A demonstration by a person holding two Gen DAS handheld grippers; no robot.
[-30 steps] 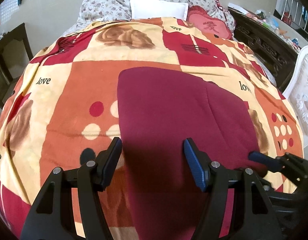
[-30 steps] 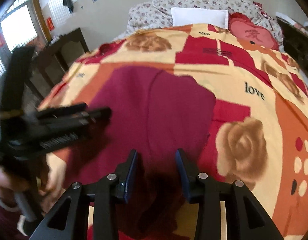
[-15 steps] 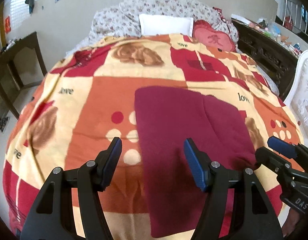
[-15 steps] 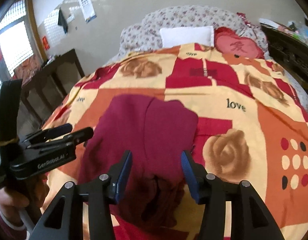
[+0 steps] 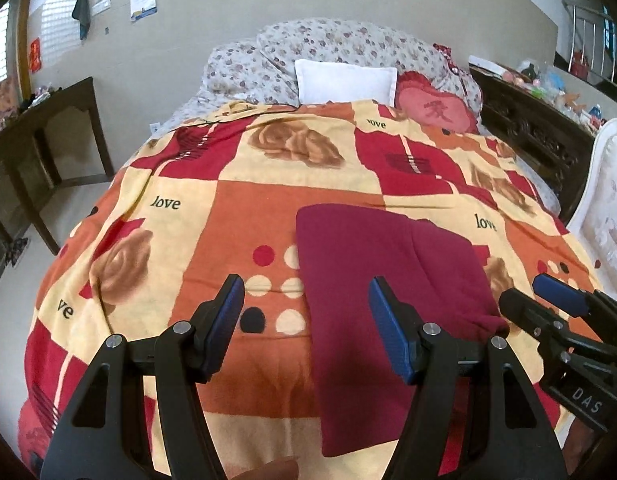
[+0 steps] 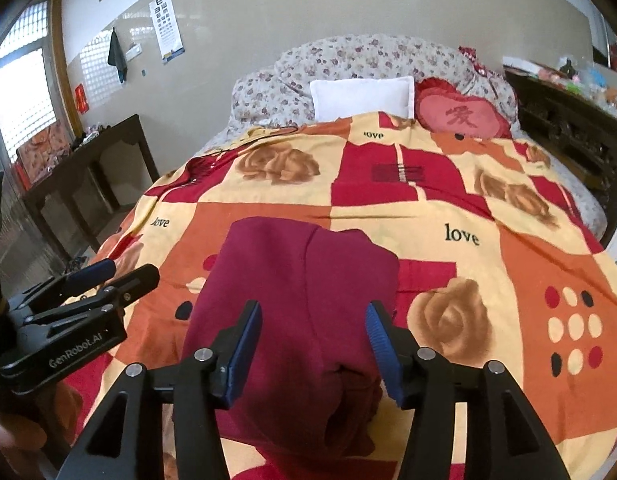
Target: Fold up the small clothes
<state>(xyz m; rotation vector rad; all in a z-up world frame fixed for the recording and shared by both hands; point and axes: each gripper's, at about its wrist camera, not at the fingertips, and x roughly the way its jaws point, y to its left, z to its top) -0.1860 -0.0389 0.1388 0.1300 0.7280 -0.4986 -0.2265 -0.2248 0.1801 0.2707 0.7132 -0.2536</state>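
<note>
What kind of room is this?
Most likely a home bedroom: a bed under a patterned blanket, a white pillow and a heart-shaped cushion at its head, and a dark wooden table by the wall.

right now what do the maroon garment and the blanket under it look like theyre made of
Maroon garment: seemingly soft matte knit, thick rounded fold, no sheen. Patterned blanket: likely plush printed fleece, with fuzzy-edged roses and lettering. Neither fibre can be told for certain.

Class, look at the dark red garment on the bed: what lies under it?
The dark red garment lies flat on the patterned blanket. The blanket's print beneath it is covered, so anything else under it cannot be seen.
</note>
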